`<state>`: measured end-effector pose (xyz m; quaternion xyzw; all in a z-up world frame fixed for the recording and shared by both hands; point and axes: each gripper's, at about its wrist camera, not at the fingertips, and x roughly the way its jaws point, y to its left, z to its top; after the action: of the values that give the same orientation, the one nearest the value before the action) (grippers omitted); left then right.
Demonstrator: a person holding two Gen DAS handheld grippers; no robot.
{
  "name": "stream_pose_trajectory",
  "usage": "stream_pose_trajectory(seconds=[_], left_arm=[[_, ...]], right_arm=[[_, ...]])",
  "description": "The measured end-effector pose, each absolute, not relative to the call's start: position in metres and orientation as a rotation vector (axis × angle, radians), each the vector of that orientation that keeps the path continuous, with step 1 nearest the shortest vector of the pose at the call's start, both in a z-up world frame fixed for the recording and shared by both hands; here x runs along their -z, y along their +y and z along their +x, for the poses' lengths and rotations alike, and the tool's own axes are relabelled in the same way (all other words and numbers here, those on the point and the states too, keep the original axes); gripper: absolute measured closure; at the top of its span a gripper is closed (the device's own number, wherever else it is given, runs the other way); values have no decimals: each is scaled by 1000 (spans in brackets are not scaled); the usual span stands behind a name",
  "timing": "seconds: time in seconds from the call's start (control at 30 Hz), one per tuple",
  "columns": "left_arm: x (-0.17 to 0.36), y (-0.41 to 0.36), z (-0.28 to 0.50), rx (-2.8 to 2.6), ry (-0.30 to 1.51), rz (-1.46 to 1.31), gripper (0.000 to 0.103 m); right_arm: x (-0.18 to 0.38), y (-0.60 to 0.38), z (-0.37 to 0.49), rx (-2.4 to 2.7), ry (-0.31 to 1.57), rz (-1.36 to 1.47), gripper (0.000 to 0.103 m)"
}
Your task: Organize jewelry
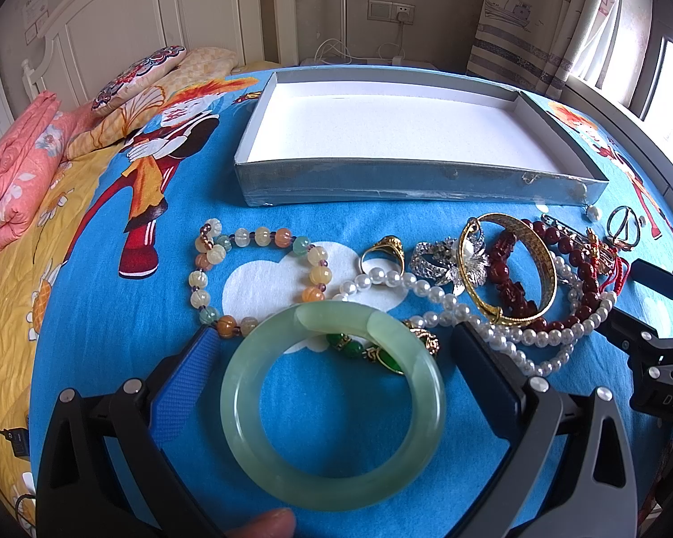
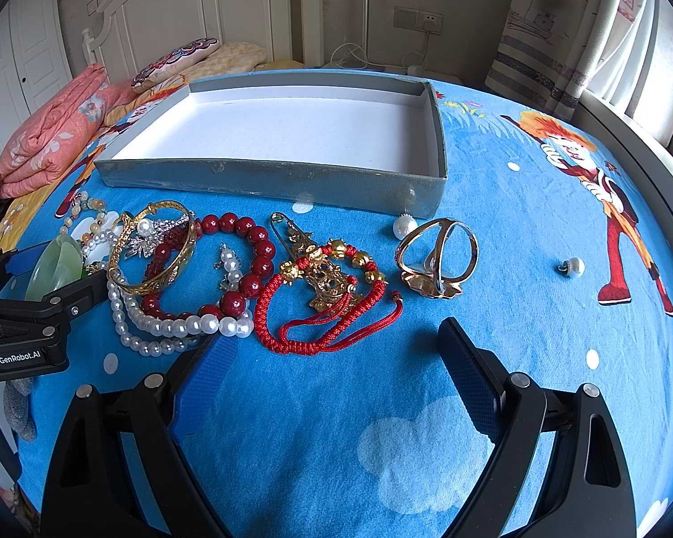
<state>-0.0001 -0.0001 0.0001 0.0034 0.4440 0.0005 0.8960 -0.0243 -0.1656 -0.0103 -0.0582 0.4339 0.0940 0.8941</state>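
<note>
**Q:** What is the status of the left gripper (image 1: 336,358)?

**A:** Jaws spread. The pale green jade bangle (image 1: 332,408) lies between the blue pads (image 1: 181,385); the pictures do not settle whether either pad touches it. A fingertip (image 1: 264,524) shows at the bottom edge of the left wrist view.

**Q:** And the right gripper (image 2: 336,354)?

**A:** Jaws spread, nothing between them. It stands over bare blue bedspread (image 2: 538,224), just short of the red cord bracelet (image 2: 323,309).

**Q:** Where is the jewelry?

**A:** All on the bedspread, in front of the grey box (image 1: 408,179), whose white interior holds nothing. The pearl necklace (image 1: 466,309), gold bangle (image 1: 516,269) and dark red bead bracelet (image 2: 246,260) overlap in one cluster. The pastel bead strand (image 1: 246,269) lies left of it. A gold ring (image 2: 439,255) lies apart on the right, with a loose pearl (image 2: 404,226) by the box corner.
</note>
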Motion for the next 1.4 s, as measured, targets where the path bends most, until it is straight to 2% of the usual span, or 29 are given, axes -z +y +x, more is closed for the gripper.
stream_pose_trajectory(seconds=[1.4], left_arm=[[-1,-3,-4,-18,925,1,2]], right_arm=[[10,-165,-21,-181,900,-116,16]])
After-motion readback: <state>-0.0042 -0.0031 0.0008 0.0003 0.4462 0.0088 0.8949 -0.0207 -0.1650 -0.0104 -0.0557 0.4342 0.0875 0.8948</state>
